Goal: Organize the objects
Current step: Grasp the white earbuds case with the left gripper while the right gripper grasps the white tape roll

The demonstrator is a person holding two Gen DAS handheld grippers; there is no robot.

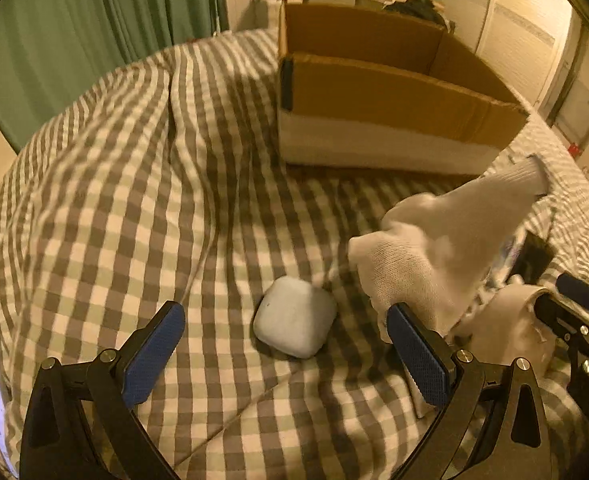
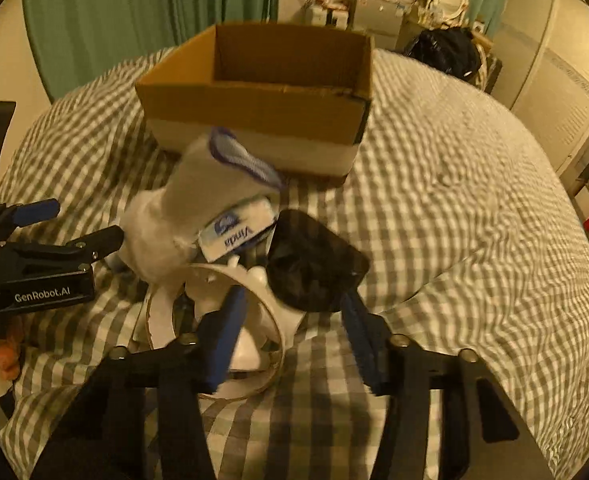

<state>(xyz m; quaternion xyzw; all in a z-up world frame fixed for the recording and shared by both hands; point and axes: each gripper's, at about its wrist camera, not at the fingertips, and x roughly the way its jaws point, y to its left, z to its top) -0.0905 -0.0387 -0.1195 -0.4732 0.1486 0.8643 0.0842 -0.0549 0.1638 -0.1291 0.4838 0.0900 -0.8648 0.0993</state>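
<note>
both wrist views look low across the bed, sharing the cardboard box ahead.

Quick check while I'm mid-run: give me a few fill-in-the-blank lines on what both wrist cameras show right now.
1. The left gripper is ____, with the small pale case lying between its fingers.
2. The cardboard box stands on a ____ bedspread.
3. The white sock lies to the ____ of the case in the left wrist view.
4. The packet reads ____.

Missing words: open; checked; right; Vinda

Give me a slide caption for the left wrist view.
Open left claw straddles a pale case on the checkered bedspread.
</note>
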